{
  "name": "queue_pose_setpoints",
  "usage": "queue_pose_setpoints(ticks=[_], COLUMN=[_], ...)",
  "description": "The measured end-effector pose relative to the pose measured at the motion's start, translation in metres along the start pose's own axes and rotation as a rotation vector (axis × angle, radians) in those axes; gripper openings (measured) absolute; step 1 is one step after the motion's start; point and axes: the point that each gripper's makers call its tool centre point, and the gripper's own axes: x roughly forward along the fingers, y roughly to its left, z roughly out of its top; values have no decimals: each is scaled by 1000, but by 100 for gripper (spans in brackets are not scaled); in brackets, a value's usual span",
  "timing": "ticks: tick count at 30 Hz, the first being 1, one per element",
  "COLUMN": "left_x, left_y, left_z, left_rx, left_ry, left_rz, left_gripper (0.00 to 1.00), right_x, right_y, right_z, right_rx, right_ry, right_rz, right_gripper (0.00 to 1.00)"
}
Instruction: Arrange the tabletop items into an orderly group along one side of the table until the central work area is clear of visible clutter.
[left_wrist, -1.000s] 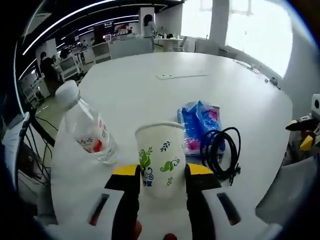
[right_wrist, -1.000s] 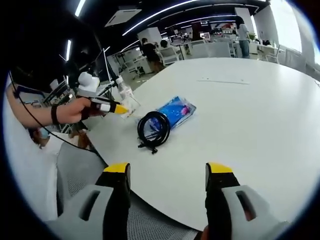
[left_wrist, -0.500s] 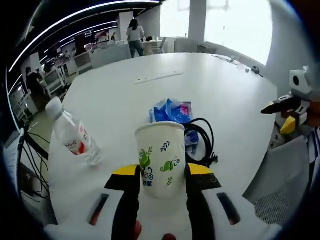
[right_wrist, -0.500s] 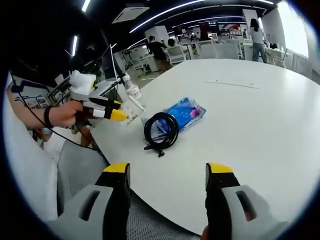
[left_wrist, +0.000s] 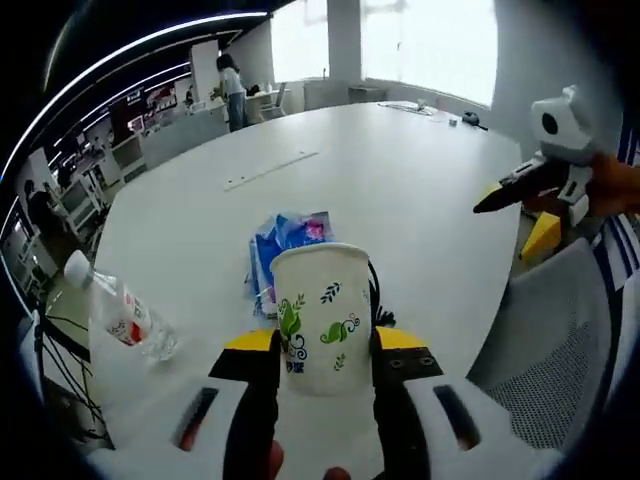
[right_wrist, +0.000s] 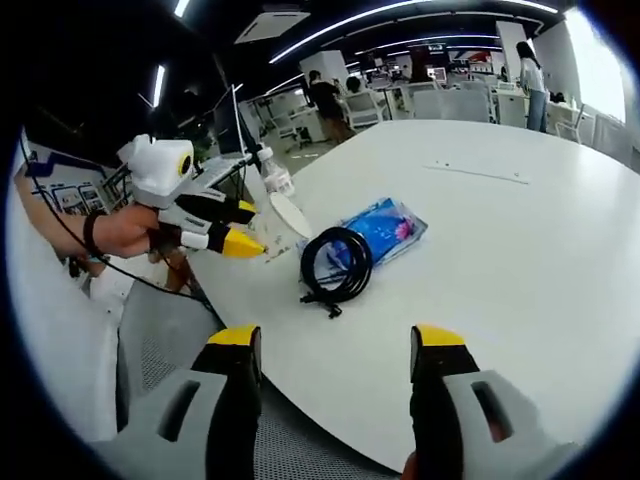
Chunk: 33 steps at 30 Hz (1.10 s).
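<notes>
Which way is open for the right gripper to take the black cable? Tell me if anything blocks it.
Probably straight ahead: the right gripper is open and empty, with bare table between it and the black cable.

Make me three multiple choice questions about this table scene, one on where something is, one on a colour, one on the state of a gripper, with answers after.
1. Where does the coiled black cable lie?
A. Partly on the blue packet
B. Inside the paper cup
C. On the floor

2. What colour are the tips of the right gripper?
A. Red
B. Yellow
C. Green

3. What state is the left gripper in?
A. Open and empty
B. Shut on the water bottle
C. Shut on the paper cup

Answers: 1 A, the coil overlaps the packet's near end. 2 B, both tips are yellow. 3 C, the jaws press the cup's two sides, while the water bottle lies on the table.
</notes>
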Motion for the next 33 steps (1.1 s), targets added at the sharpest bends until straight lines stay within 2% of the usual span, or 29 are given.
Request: queue_pose_setpoints(ticks=[8,12,14,18,22,30,33], left_x=[0,1,1,1,-2,-5,-5], left_y=[-15,-30,-41,-57,-76,-93,-96], left_z=[4,7,8,8,8,4,3], left_rx=[75,135,155,220,308,437,450], left_ry=[1,-2,-7,-10,-22,-14,-12], left_rz=[-43,-83,-128,-162,-206,-258,-268], left_gripper=[35,35,35,35,35,35,35], right_x=[6,11,13,19,26,31,32], right_y=[9,14,20,29,39,57,62], right_z=[1,3,6,15,19,20,17], right_rx=[-8,-18,-17,-2,-18,-11,-5], right_ry=[1,1,-8,-41,-41,-53,-50], right_rz=[17,29,46,79,100,156,175], right_gripper=[58,58,55,52,49,39,34])
